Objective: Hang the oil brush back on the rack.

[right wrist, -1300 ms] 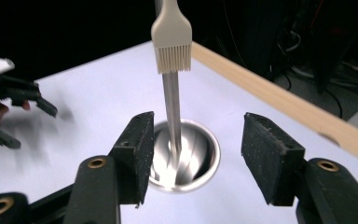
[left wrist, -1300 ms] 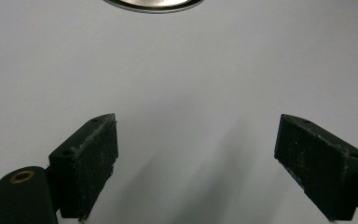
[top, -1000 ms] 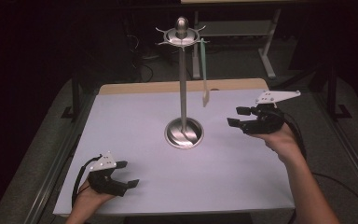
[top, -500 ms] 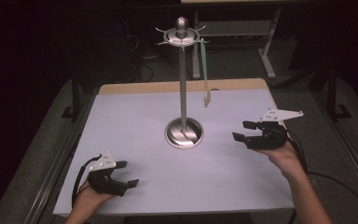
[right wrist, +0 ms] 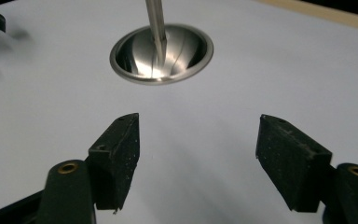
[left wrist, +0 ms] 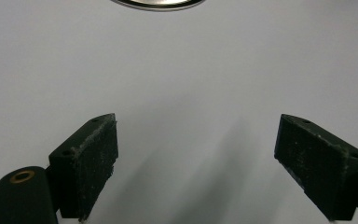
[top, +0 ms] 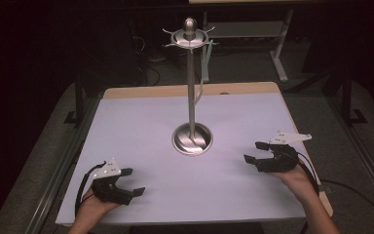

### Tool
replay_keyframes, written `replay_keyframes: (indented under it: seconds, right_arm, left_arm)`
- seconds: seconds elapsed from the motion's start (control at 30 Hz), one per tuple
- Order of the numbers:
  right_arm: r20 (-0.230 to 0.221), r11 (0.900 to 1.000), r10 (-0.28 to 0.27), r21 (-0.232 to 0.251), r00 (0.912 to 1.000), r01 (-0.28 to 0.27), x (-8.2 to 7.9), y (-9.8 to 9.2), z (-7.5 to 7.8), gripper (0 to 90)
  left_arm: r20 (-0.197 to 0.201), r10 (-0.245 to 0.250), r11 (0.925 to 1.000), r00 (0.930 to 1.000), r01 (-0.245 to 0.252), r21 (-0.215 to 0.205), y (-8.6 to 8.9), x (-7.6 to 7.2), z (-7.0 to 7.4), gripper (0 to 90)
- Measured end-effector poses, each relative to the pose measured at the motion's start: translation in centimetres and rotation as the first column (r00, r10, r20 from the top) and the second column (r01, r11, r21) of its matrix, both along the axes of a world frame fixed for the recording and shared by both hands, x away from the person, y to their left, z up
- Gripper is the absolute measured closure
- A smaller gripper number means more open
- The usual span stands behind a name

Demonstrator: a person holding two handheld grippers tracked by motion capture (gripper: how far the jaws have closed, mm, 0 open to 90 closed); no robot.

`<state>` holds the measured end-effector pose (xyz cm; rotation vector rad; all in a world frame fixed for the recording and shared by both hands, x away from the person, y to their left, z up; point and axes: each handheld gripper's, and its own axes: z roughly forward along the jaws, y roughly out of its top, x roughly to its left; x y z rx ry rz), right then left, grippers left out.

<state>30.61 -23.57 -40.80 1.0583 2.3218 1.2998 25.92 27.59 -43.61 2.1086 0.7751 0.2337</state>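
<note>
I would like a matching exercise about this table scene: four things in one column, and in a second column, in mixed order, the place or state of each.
Things:
1. metal stand
2. left gripper
3. right gripper
4. pale strip

Places or states:
A. hangs from a hook at the top of the stand
B. open and empty, at the table's near left
C. upright in the middle of the white sheet
D. jaws just been opening, nothing between them, at the table's right

Pairs: 1-C, 2-B, 3-D, 4-A
</note>
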Motion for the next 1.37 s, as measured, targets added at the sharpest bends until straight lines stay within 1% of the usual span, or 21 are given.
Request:
replay_keyframes:
  seconds: [0.03, 0.07, 0.13, 0.3, 0.4, 0.43, 0.57, 0.63, 0.7, 0.77, 0.87, 0.93, 1.0, 1.03, 1.13, 1.37]
  right_arm:
    - [0.000, 1.000, 0.000, 0.000, 1.0000, 0.000, 0.0, 0.0, 0.0, 28.5]
    - [-0.020, 1.000, -0.011, 0.000, 0.9997, 0.011, -0.2, -0.2, -0.7, 27.4]
    - [-0.030, 1.000, -0.025, 0.000, 0.9992, 0.025, -0.4, -0.3, -1.2, 26.2]
    - [-0.041, 0.999, -0.052, -0.001, 0.9978, 0.052, -0.9, -0.7, -2.2, 24.3]
    - [-0.039, 0.998, -0.066, 0.007, 0.9970, 0.067, -1.2, -1.0, -2.6, 23.3]
    - [-0.041, 0.997, -0.074, 0.004, 0.9964, 0.074, -1.4, -1.1, -2.7, 22.9]
    - [-0.037, 0.995, -0.096, 0.002, 0.9947, 0.096, -2.0, -1.5, -3.2, 20.6]
    - [-0.034, 0.994, -0.104, 0.015, 0.9940, 0.104, -2.2, -1.7, -3.6, 19.5]
    - [-0.035, 0.994, -0.110, 0.014, 0.9933, 0.111, -2.3, -1.8, -3.7, 19.1]
    - [-0.031, 0.992, -0.129, -0.009, 0.9911, 0.129, -2.5, -1.9, -4.2, 18.2]
    - [-0.023, 0.991, -0.131, -0.023, 0.9912, 0.130, -2.6, -1.9, -4.6, 17.2]
    - [-0.018, 0.991, -0.128, -0.029, 0.9916, 0.128, -2.6, -1.9, -4.7, 16.6]
    - [-0.019, 0.991, -0.129, -0.028, 0.9915, 0.128, -2.6, -1.9, -4.8, 16.5]
    - [-0.024, 0.990, -0.136, -0.028, 0.9904, 0.136, -2.6, -1.9, -4.8, 16.2]
    - [-0.014, 0.991, -0.132, -0.026, 0.9911, 0.132, -2.7, -1.9, -4.8, 16.0]
    - [-0.012, 0.991, -0.129, -0.026, 0.9916, 0.129, -2.7, -1.9, -4.7, 16.0]
  left_arm:
    - [0.000, 0.000, 1.0000, 1.0000, 0.000, 0.000, 0.0, 0.0, 0.0, 13.1]
    - [0.005, -0.003, 1.0000, 1.0000, 0.003, 0.004, 0.1, 0.1, 0.0, 13.1]
    - [0.002, 0.003, 1.0000, 1.0000, -0.003, -0.006, 0.1, 0.0, 0.0, 13.1]
    - [0.002, 0.001, 1.0000, 1.0000, -0.001, -0.002, 0.1, 0.0, 0.0, 13.1]
    - [0.004, -0.001, 1.0000, 1.0000, 0.001, 0.001, 0.1, 0.0, 0.0, 13.1]
    - [0.002, 0.003, 1.0000, 1.0000, -0.003, -0.005, 0.0, 0.0, 0.0, 13.1]
    - [0.000, 0.003, 1.0000, 1.0000, -0.003, -0.002, 0.0, -0.1, 0.1, 13.1]
    - [0.000, 0.003, 1.0000, 1.0000, -0.003, -0.004, 0.0, -0.1, 0.0, 13.1]
    - [0.002, 0.000, 1.0000, 1.0000, 0.000, 0.000, 0.0, -0.1, 0.0, 13.1]
    - [0.000, -0.003, 1.0000, 1.0000, 0.003, 0.006, 0.0, -0.1, 0.0, 13.1]
    - [0.003, -0.001, 1.0000, 1.0000, 0.001, 0.000, 0.0, -0.1, -0.1, 13.1]
    - [0.003, -0.006, 0.9999, 1.0000, 0.006, 0.012, 0.1, -0.1, -0.1, 13.1]
    - [0.001, -0.005, 0.9999, 1.0000, 0.005, 0.012, 0.1, -0.1, -0.2, 13.1]
    - [0.003, -0.009, 0.9997, 1.0000, 0.009, 0.023, 0.2, 0.0, -0.2, 13.1]
    - [0.000, 0.000, 0.9999, 1.0000, 0.000, 0.017, 0.1, -0.1, -0.2, 13.1]
    - [0.006, 0.004, 0.9999, 1.0000, -0.005, 0.017, 0.2, -0.1, -0.2, 13.1]
